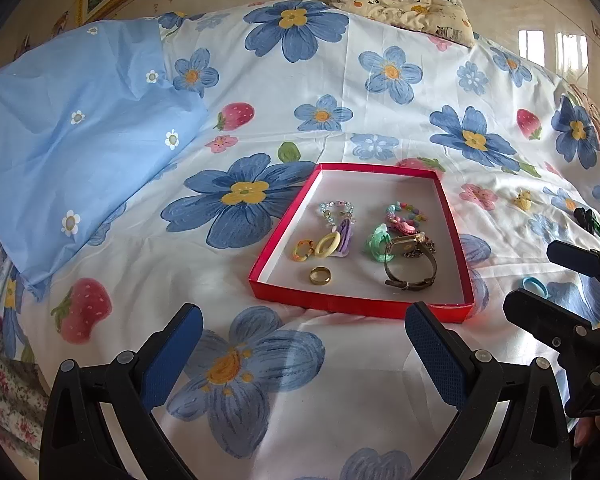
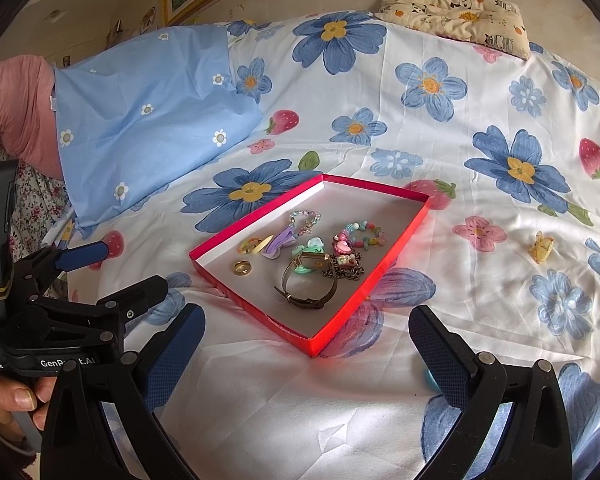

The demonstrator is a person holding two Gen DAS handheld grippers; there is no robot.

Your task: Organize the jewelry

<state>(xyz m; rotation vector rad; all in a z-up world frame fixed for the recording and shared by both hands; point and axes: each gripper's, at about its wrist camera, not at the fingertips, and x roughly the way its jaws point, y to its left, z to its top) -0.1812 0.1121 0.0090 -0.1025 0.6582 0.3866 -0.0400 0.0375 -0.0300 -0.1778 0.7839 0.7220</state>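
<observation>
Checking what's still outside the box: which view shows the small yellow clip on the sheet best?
Right wrist: the yellow clip lies unobstructed on the sheet, right of the red box. The left wrist view shows it smaller, toward the edge.

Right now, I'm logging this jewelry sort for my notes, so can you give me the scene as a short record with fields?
surface: floral bedsheet
container: red tray, open top, lying flat on the sheet
in tray: gold ring, watch, bead bracelets, green and purple plastic pieces
outside tray: yellow charm, blue hair tie, dark item at the right edge of the left view
left gripper: open, empty, short of the tray
right gripper: open, empty
</observation>
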